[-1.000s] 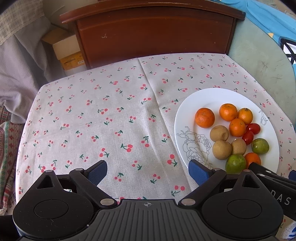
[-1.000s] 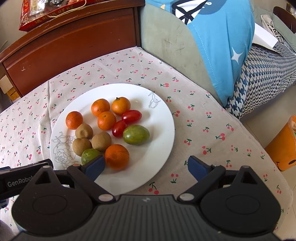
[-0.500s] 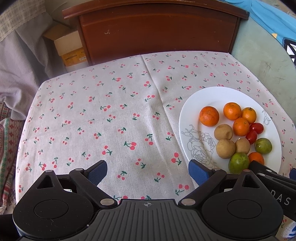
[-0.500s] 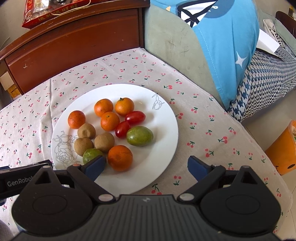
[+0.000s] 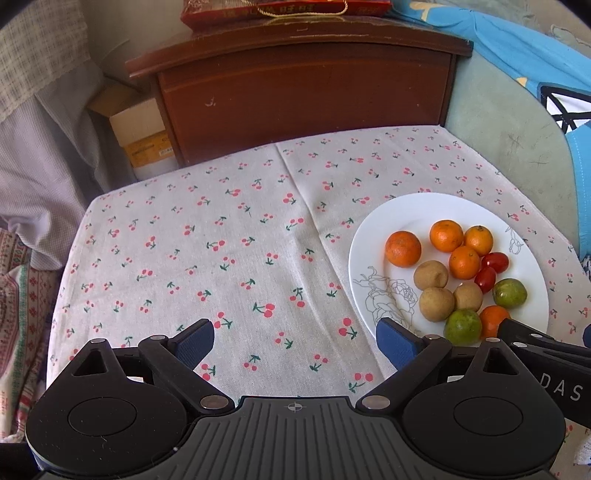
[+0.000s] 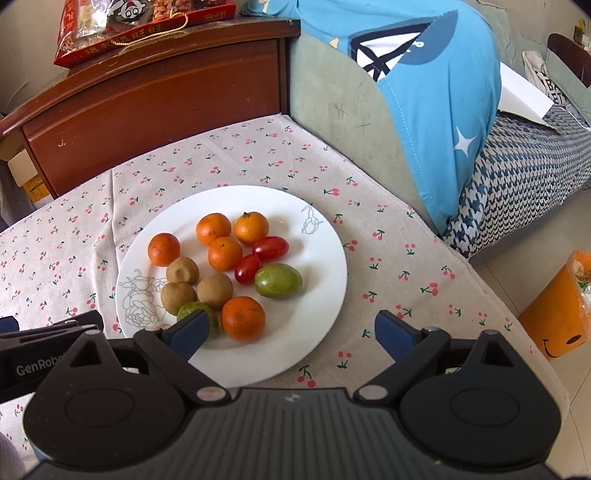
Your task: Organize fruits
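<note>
A white plate (image 6: pixel 321 236) (image 5: pixel 406 218) sits on the cherry-print cloth and carries several oranges (image 6: pixel 213 229) (image 5: pixel 402 248), three brown kiwis (image 6: pixel 214 290) (image 5: pixel 430 274), two red cherry tomatoes (image 6: pixel 270 248) (image 5: pixel 494 261) and two green fruits (image 6: pixel 277 281) (image 5: pixel 509 292). My right gripper (image 6: pixel 291 334) hangs open over the plate's near edge, its left fingertip (image 6: pixel 190 332) in front of a green fruit. My left gripper (image 5: pixel 295 343) is open above bare cloth, left of the plate, holding nothing.
A dark wooden cabinet (image 5: pixel 303 92) stands behind the table with a red gift box (image 6: pixel 144 26) on top. A green sofa with a blue cloth (image 6: pixel 436 92) borders the right side. An orange bin (image 6: pixel 557 306) is on the floor, a cardboard box (image 5: pixel 140 129) at far left.
Both grippers have tilted or drawn back slightly, so the cabinet top and gift box have come into view. The fruits have not moved and both jaws stay open.
</note>
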### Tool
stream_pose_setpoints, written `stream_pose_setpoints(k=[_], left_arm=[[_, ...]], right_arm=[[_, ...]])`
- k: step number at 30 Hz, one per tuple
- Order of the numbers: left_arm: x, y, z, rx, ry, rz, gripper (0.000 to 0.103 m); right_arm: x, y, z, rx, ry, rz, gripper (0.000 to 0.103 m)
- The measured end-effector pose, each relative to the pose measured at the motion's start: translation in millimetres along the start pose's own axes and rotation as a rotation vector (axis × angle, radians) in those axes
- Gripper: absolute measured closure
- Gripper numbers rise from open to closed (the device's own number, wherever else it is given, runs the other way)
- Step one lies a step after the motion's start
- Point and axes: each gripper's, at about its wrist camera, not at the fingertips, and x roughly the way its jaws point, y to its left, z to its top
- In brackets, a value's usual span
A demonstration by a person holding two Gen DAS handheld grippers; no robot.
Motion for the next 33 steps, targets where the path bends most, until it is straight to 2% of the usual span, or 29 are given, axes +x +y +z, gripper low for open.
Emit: stream_pose_setpoints(k=[6, 11, 18, 23, 31, 33], left_arm=[[-19, 7, 0, -0.007, -0.054, -0.013, 0.007], [-28, 20, -10, -0.043, -0.043, -0.040, 0.007], [-40, 43, -23, -0.074, -0.058, -0.018, 0.007], [-46, 63, -27, -0.106, -0.062, -0.033, 0.007], [-52, 80, -34, -0.131, -0.059, -0.055, 0.007], [-53, 82, -37, -0.132, -0.058, -0.063, 0.007]], right_arm=[[-14, 4, 2, -0.015, -0.046, 0.005, 0.007], [-22, 13, -4, -0.051, -0.068, 0.013, 0.007], [-31, 24, -26, -0.078, -0.085, 0.054, 0.007], [-34, 33, -51, -0.099, -0.090, 0.138, 0.007], [-33, 63, -89, -0.203, -0.090, 0.315, 0.007], [-29, 69, -95, -0.232, -0.087, 0.335, 0.007]])
